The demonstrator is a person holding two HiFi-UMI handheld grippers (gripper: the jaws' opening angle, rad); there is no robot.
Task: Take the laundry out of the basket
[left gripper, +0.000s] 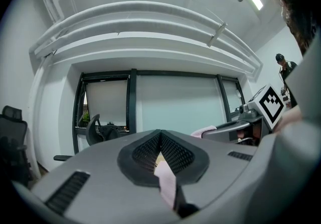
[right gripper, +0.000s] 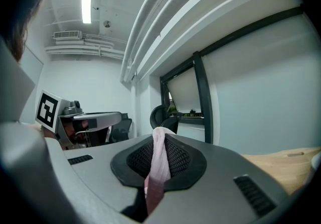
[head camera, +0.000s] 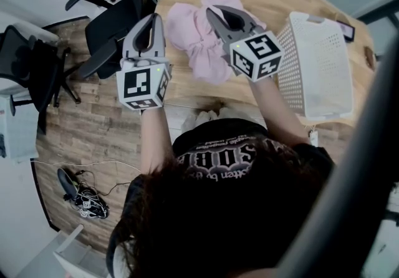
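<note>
Left gripper (head camera: 154, 18) and right gripper (head camera: 210, 10) each pinch the cloth (head camera: 194, 49), which spans sideways between them; the basket (head camera: 321, 68) is nearest the right gripper.

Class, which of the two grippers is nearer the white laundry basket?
The right gripper, beside the basket; the left gripper sits beyond the pink garment.
</note>
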